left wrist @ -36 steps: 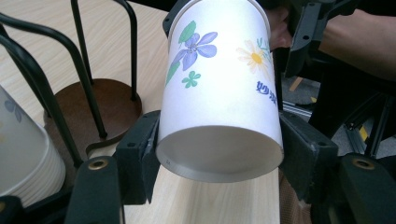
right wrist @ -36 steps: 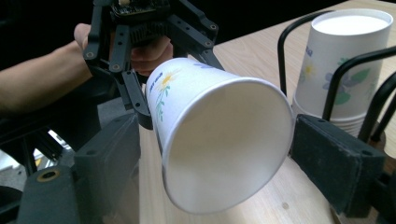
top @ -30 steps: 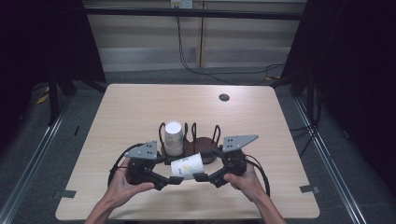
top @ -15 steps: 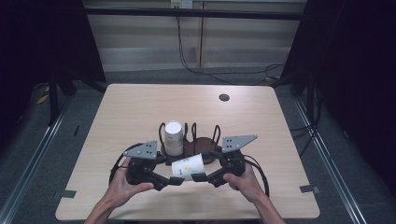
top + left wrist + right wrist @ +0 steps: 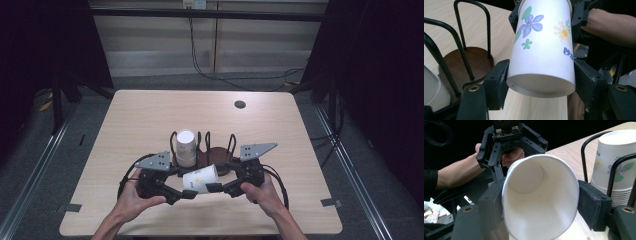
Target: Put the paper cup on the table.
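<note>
**Paper cup held between two grippers beside the rack**

A pale wooden table (image 5: pixel 150 120) stands in a dark room, with cables trailing along the wall behind it. Near its front middle sits a black wire cup rack on a round brown base (image 5: pixel 216 154).

A stack of white floral paper cups (image 5: pixel 185 148) stands upside down in the left part of the rack. Just in front of the rack, a single white paper cup printed with blue and yellow flowers (image 5: pixel 200 178) lies on its side in the air, bottom towards the left, open mouth towards the right.

The left gripper (image 5: pixel 186 194) reaches in from the left of the rack's front. Its jaws have just been opening a little, yet the pads (image 5: pixel 499 80) sit against the cup's bottom end on both sides.

The right gripper (image 5: pixel 216 188) comes from the right. Its jaws have just been closing, and the pads (image 5: pixel 592 206) now pinch the cup near its open rim.
</note>
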The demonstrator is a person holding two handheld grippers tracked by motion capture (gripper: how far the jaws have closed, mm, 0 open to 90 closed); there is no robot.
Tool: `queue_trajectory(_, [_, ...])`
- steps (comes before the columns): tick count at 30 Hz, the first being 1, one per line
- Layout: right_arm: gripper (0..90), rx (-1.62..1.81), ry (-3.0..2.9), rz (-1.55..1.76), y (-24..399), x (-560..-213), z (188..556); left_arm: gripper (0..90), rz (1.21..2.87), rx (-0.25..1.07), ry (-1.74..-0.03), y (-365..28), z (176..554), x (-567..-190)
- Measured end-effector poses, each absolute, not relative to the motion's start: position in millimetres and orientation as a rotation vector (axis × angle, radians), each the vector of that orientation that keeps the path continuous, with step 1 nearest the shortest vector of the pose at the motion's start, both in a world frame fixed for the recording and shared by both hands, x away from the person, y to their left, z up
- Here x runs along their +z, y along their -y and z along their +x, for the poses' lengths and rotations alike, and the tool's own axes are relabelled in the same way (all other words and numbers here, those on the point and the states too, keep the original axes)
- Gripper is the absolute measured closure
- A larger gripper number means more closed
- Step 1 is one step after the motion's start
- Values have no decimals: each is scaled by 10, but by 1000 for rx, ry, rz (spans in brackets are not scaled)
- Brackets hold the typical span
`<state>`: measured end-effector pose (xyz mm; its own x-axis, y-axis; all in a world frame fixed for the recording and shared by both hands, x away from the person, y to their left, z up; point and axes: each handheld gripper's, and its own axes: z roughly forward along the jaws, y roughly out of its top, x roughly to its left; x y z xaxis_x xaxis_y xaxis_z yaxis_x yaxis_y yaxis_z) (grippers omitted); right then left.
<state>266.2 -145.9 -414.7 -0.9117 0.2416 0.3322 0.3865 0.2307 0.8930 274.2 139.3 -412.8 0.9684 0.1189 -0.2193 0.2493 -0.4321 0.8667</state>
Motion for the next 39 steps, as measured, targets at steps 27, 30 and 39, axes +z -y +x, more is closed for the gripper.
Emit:
queue_trajectory(27, [325,-1752,2370,-704,1566,-4137,2698,159,2065,-59,-387,-1488,2782,-4220])
queue_trajectory(30, [325,-1746,2372,-715,1583,-4141,2699,159,2039,-46,-382,-1566,2783,-4208])
queue_trajectory(39, [324,-1725,2390,-763,1624,-4128,2696,162,2071,-19,-412,-1707,2804,-4259])
